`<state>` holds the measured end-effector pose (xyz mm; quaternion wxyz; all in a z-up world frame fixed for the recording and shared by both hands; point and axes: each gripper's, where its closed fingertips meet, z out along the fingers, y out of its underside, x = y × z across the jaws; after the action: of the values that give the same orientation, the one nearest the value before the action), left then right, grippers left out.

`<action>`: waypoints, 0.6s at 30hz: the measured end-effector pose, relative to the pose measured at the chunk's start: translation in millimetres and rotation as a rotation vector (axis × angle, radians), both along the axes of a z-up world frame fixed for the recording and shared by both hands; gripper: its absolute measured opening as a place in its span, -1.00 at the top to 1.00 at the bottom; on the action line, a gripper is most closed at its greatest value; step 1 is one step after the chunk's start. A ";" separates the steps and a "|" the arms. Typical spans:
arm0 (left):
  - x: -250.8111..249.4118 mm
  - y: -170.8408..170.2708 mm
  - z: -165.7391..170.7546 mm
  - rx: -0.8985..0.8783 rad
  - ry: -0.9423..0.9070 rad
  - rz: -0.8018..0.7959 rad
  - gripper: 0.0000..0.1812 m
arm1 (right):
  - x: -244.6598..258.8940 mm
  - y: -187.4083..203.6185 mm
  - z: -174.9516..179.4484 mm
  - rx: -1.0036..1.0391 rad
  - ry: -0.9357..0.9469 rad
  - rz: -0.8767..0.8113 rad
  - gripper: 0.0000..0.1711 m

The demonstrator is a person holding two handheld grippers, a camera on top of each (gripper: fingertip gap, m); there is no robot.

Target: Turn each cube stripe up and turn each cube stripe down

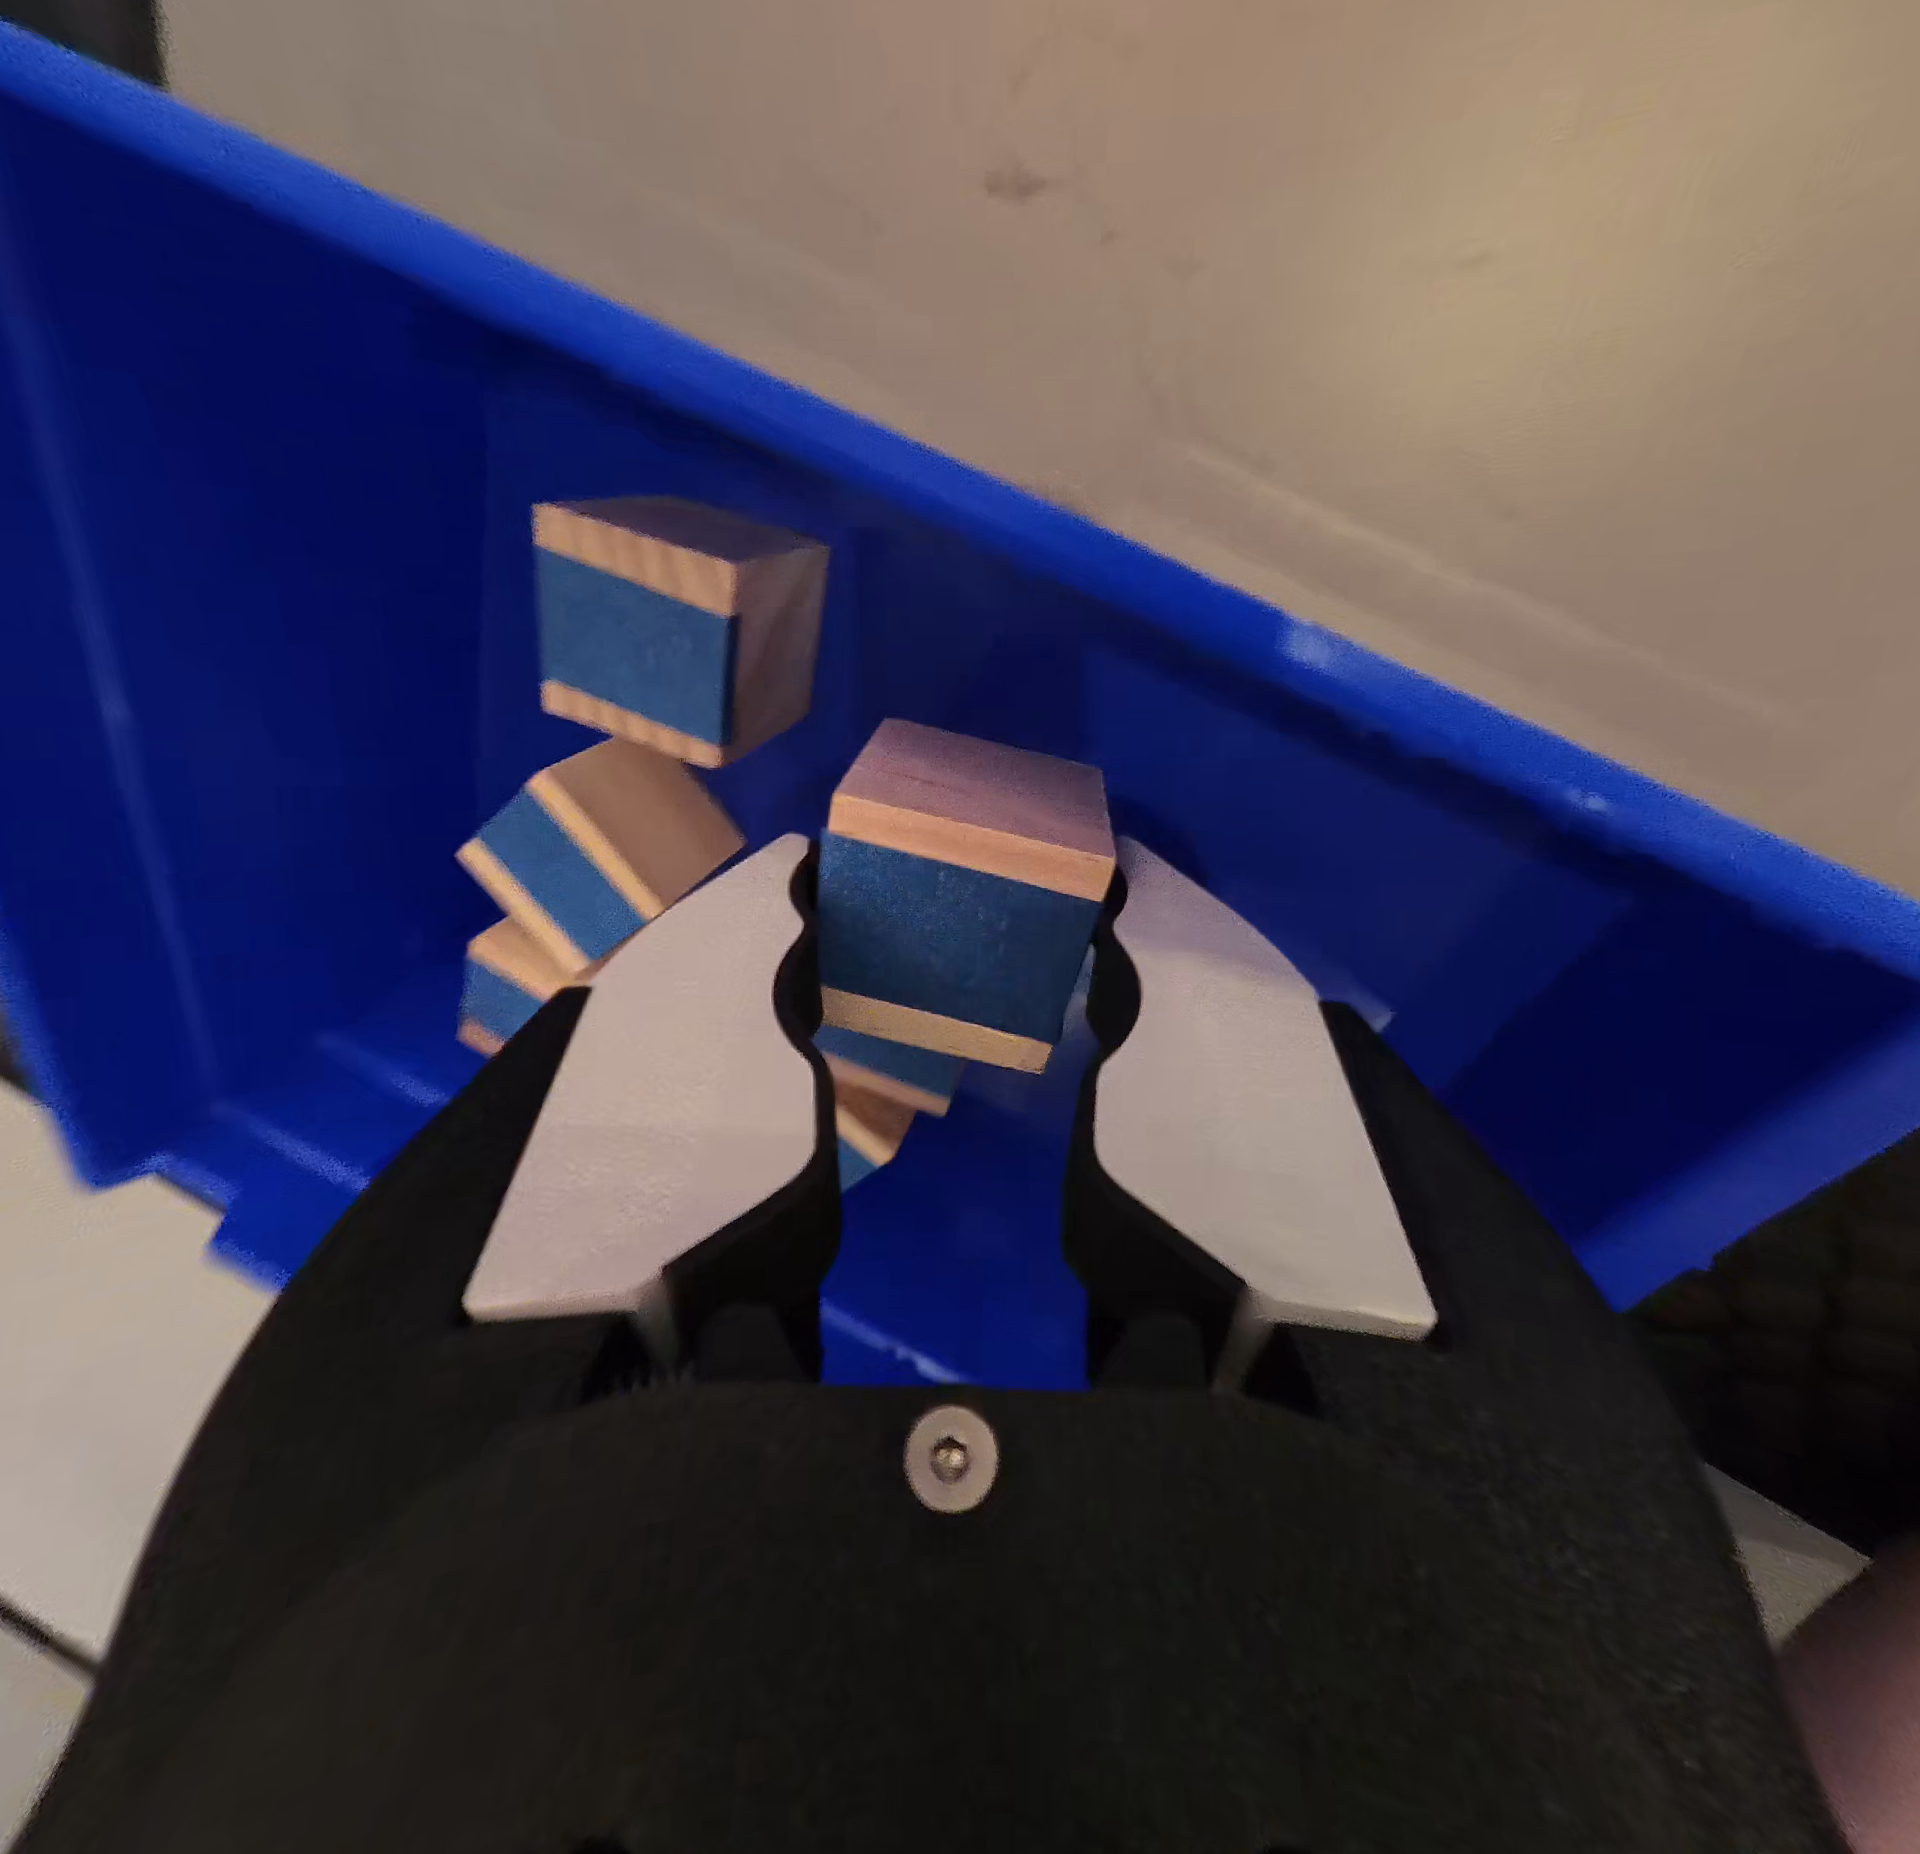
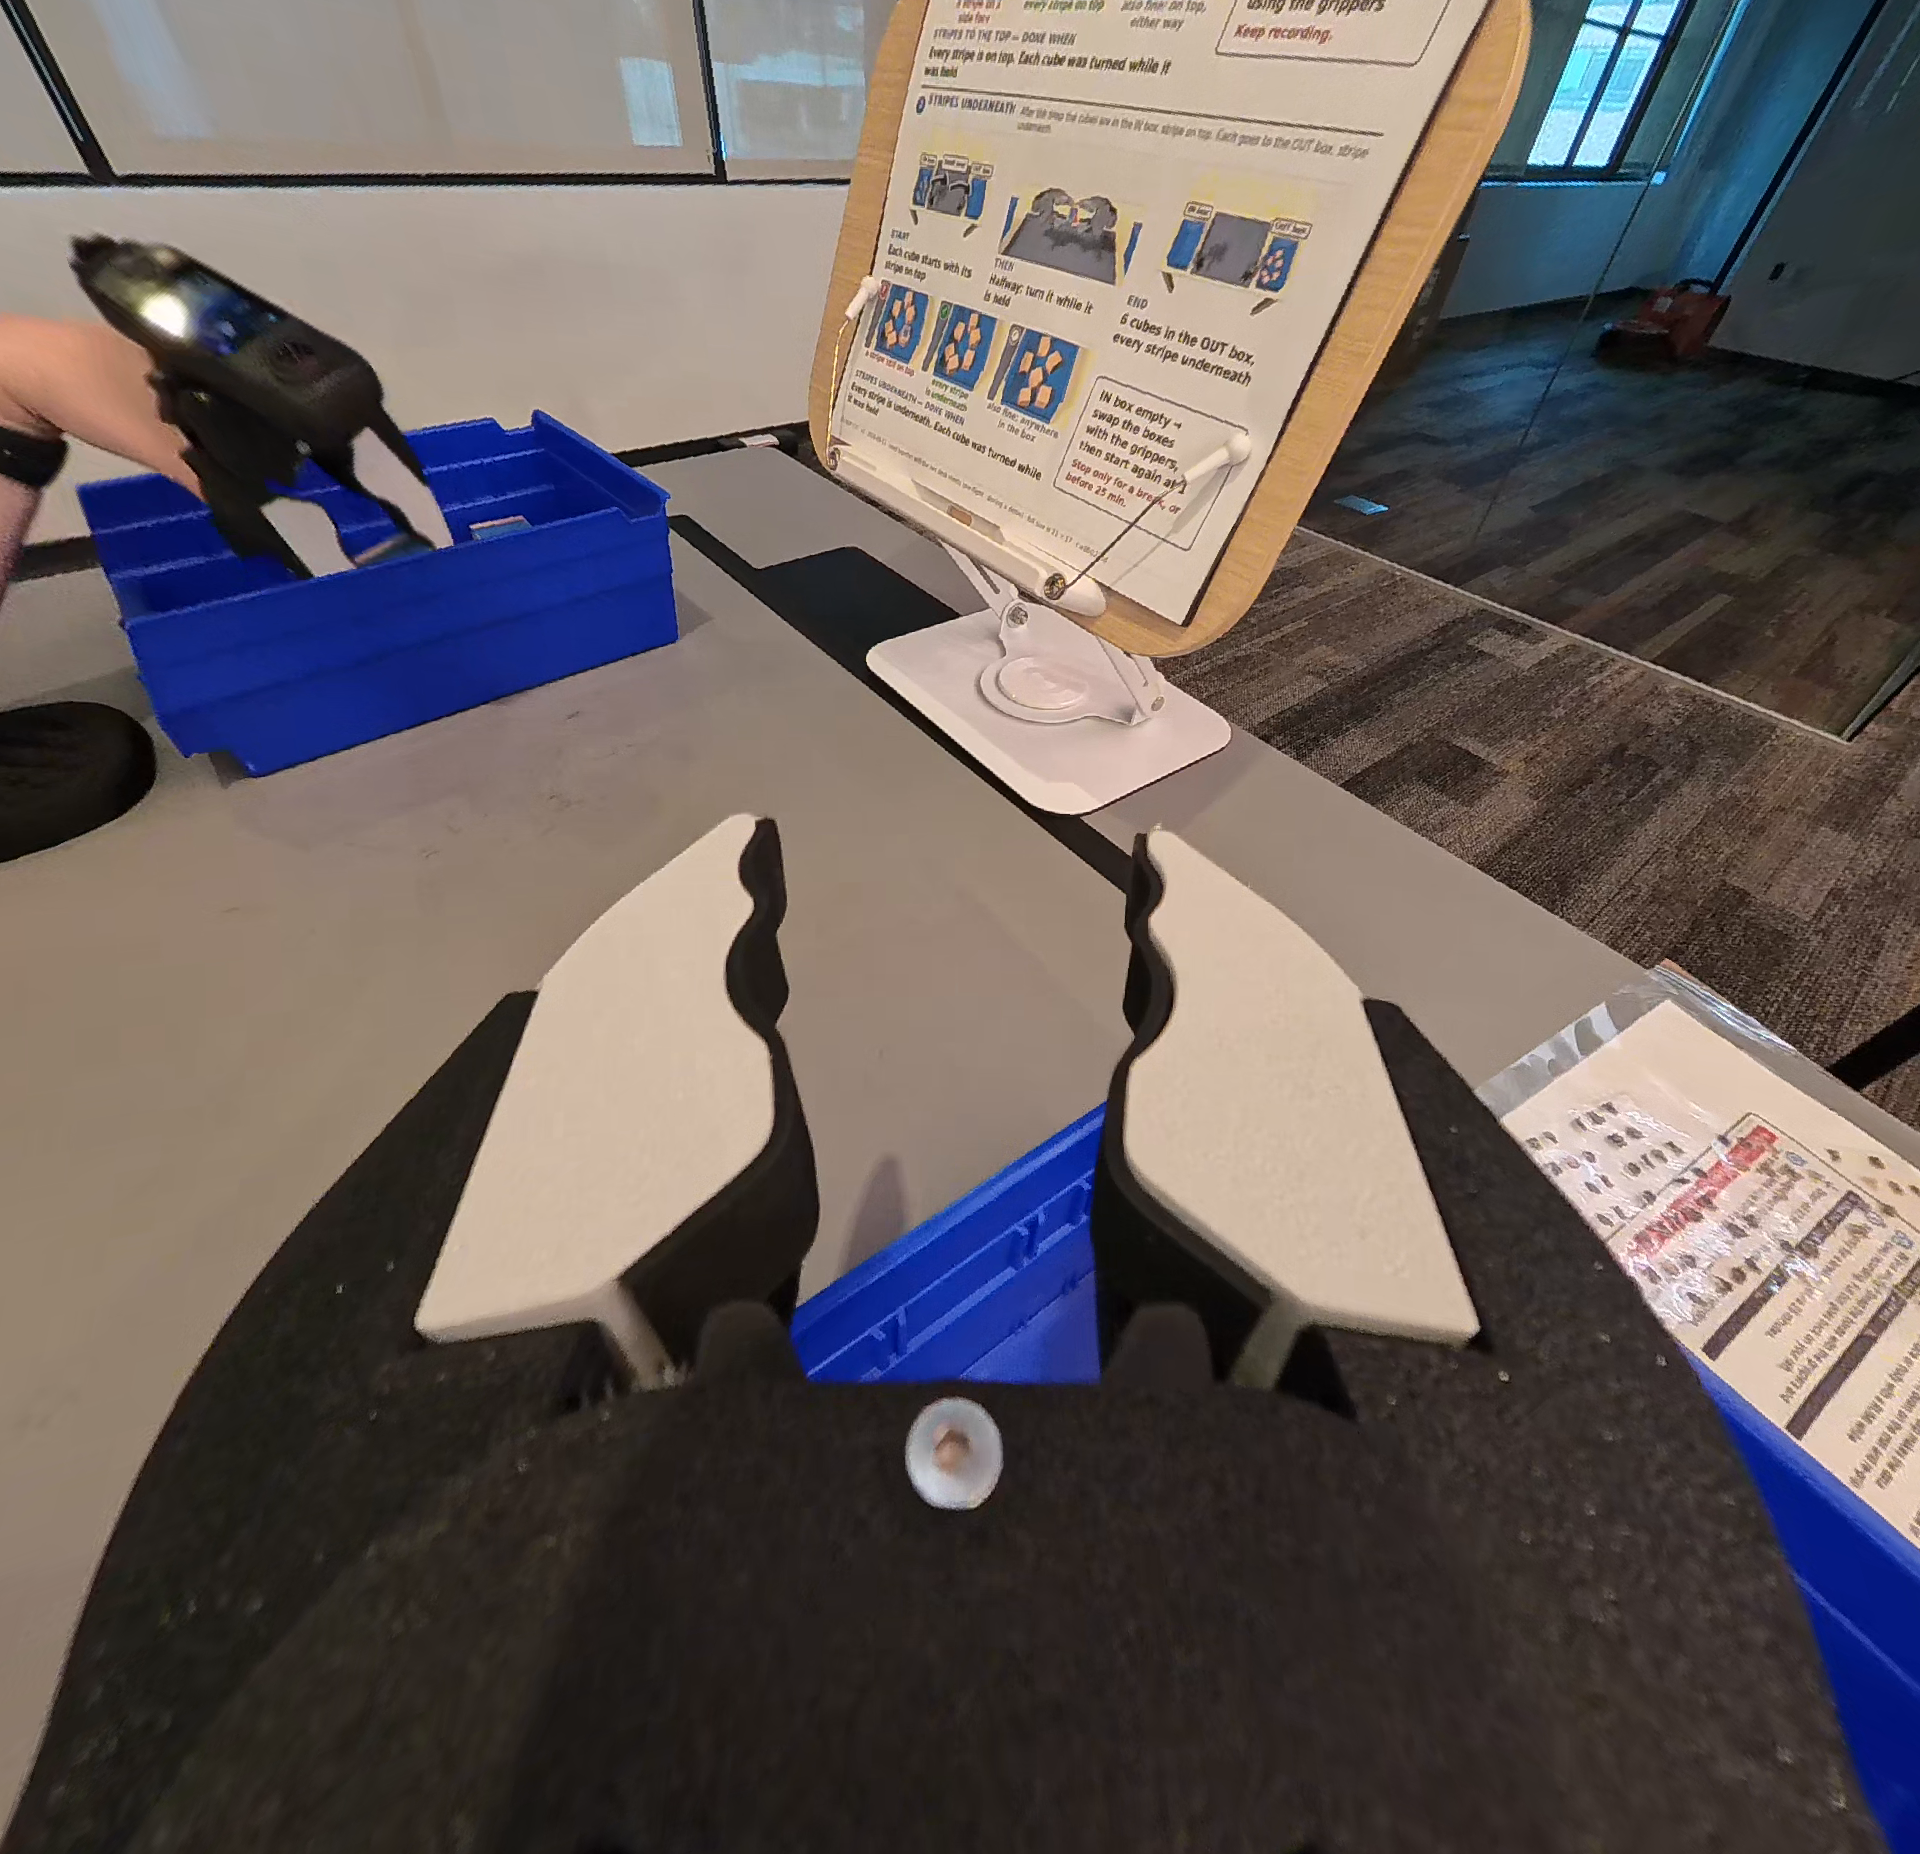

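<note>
Here the left gripper clamps a cube beside other cubes.

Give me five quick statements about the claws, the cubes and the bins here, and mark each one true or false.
1. The left claw grips a wooden cube with a blue stripe. True.
2. The right claw also holds a cube. False: it is open and empty above the grey table.
3. Other striped wooden cubes lie in the blue plastic bin below the left claw. True.
4. The held cube's stripe faces away from the camera. False: it faces the camera.
5. A white stand holds an instruction sheet on the table. True.
</note>
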<state>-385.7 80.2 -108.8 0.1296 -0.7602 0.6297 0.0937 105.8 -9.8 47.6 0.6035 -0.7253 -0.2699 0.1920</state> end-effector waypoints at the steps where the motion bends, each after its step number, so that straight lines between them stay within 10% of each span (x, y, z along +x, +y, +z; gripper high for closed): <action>1: -1.6 3.3 8.3 0.046 0.005 0.008 0.46 | -0.9 0.3 -1.2 -0.003 -0.006 0.002 0.27; 13: 14.4 22.9 120.8 0.573 -0.118 0.091 0.46 | -26.1 6.3 -18.1 -0.035 -0.101 0.038 0.27; 18: 65.8 12.8 152.5 0.569 -0.473 0.110 0.46 | -58.4 8.6 -26.5 -0.024 -0.191 0.085 0.27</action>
<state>-319.9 92.9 43.7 0.4725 -0.7270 0.4894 0.0935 47.4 -1.2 21.0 0.5575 -0.7354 -0.3546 0.1506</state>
